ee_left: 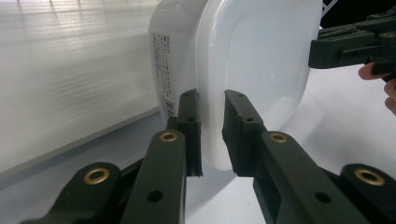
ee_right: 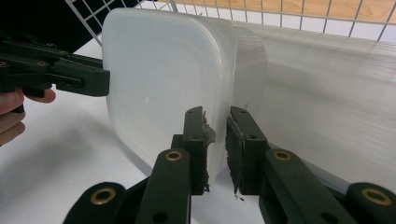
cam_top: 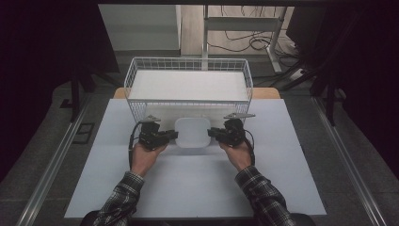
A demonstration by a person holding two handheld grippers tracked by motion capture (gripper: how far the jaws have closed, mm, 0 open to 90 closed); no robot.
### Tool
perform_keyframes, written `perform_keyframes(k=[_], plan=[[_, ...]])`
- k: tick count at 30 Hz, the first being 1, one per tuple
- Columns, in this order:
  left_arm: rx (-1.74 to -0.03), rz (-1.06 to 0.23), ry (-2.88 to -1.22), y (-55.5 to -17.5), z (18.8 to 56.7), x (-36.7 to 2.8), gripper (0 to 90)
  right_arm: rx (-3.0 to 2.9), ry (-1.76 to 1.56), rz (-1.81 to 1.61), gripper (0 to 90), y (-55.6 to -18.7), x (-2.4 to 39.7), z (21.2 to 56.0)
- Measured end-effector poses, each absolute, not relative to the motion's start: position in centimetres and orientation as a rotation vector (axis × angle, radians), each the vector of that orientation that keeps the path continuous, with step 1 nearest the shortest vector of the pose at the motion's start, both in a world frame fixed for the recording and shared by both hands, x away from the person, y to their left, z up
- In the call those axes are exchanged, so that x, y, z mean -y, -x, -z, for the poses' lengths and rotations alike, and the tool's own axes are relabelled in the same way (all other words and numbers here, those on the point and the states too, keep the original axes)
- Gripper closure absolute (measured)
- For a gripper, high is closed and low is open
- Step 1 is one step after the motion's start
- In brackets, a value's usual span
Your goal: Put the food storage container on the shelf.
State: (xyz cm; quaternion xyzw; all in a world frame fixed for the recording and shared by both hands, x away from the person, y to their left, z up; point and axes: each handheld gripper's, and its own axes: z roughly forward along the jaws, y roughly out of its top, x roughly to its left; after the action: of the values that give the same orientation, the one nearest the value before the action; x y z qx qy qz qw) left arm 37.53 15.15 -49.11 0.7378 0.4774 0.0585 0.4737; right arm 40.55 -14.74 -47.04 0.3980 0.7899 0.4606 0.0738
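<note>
Container, white translucent rounded-square plastic box with lid (cam_top: 192,132), sitting between both grippers, just in front of white wire basket (cam_top: 136,70). Left gripper (ee_left: 212,135) jaws closing on lid rim at box's left edge. Right gripper (ee_right: 217,149) jaws pinching rim at opposite edge. Both hands equally near. Box lying flat on white table (cam_top: 197,188), basket directly beyond; likely lift going forward into basket.
</note>
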Motion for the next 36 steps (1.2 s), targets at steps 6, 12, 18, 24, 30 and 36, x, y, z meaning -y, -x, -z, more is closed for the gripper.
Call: perform_keyframes(k=[6, 12, 18, 24, 30, 36], plan=[[-1.187, -0.149, -1.777, -38.3, 49.7, -15.0, 77.1, -2.363, -1.210, -1.361, 75.6, -41.2, 14.5, 47.7], [-1.167, -0.180, -1.747, -38.7, 50.0, -15.0, 73.2, -2.334, -1.185, -1.361, 70.6, -41.7, 14.2, 47.7], [-1.158, -0.288, -1.759, -39.0, 49.8, -14.5, 65.4, -2.286, -1.188, -1.326, 64.2, -42.2, 13.6, 47.7], [-1.160, -0.380, -1.742, -39.3, 49.6, -14.1, 58.3, -2.228, -1.186, -1.306, 60.7, -42.6, 13.2, 47.6], [-1.130, -0.401, -1.748, -38.6, 49.1, -14.3, 50.7, -2.226, -1.166, -1.310, 61.1, -42.5, 13.5, 47.0], [-1.082, -0.394, -1.743, -37.1, 48.9, -13.9, 40.2, -2.253, -1.130, -1.338, 64.3, -41.6, 13.8, 46.6]])
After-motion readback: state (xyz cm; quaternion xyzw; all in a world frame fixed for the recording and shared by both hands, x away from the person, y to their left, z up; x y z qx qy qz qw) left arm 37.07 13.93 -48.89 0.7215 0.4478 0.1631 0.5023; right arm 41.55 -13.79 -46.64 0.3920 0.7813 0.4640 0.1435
